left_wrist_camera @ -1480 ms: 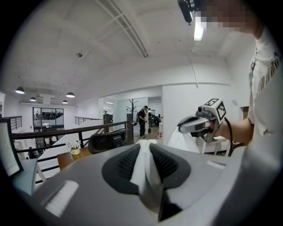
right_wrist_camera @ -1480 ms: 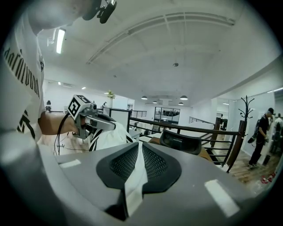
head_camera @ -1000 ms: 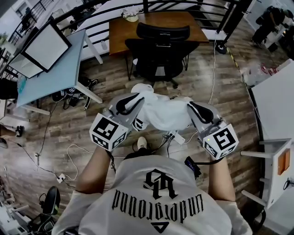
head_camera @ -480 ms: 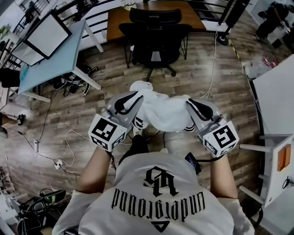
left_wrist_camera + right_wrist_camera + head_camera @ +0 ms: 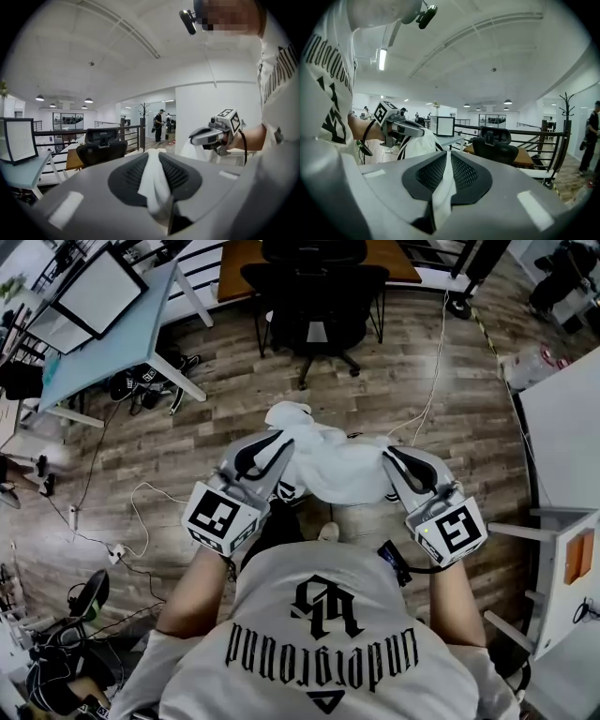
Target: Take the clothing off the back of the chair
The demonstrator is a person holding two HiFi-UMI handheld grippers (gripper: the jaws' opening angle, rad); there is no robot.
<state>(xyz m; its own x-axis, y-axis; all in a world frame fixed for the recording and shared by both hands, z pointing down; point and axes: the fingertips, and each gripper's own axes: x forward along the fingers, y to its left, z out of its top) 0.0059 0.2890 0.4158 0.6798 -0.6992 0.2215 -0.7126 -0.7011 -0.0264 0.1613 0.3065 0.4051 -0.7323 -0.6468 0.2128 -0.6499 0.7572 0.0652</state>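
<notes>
A pale, smooth-topped table point(image 5: 122, 348) with a flat monitor point(image 5: 94, 296) on it is seen at the left of the head view, on a floor of wood-grain planks point(image 5: 187, 427). The left gripper point(image 5: 281, 440) is a grey, rounded shell with dark ribbed pads and a cube of square markers at its rear. Its jaws are nearly closed, with a fold of the clothing point(image 5: 337, 470) pinched between them. The clothing is a soft white garment, crumpled and sagging. It is slung between the two grippers in front of the person's chest. The right gripper point(image 5: 394, 457) is built the same way, and its jaws are likewise clamped almost together on the garment's other end.

The black chair point(image 5: 314, 287), with mesh back and wheeled base, is seen at the top of the head view, well apart from the garment. Nothing is draped over its backrest.

In the left gripper view, a narrow white strip of the clothing point(image 5: 153, 180) is seen squeezed between the pads of the left gripper point(image 5: 155, 157). The right gripper point(image 5: 213, 136) is seen beyond, with white cloth hanging from it. The chair point(image 5: 101, 143) is seen there from the front, by a black railing.

In the right gripper view, the same white strip point(image 5: 443, 187) is gripped in the right gripper point(image 5: 446, 161). Black stripes on the garment point(image 5: 412, 145) are shown under the left gripper point(image 5: 401, 126), and only a small part of them shows from above.
</notes>
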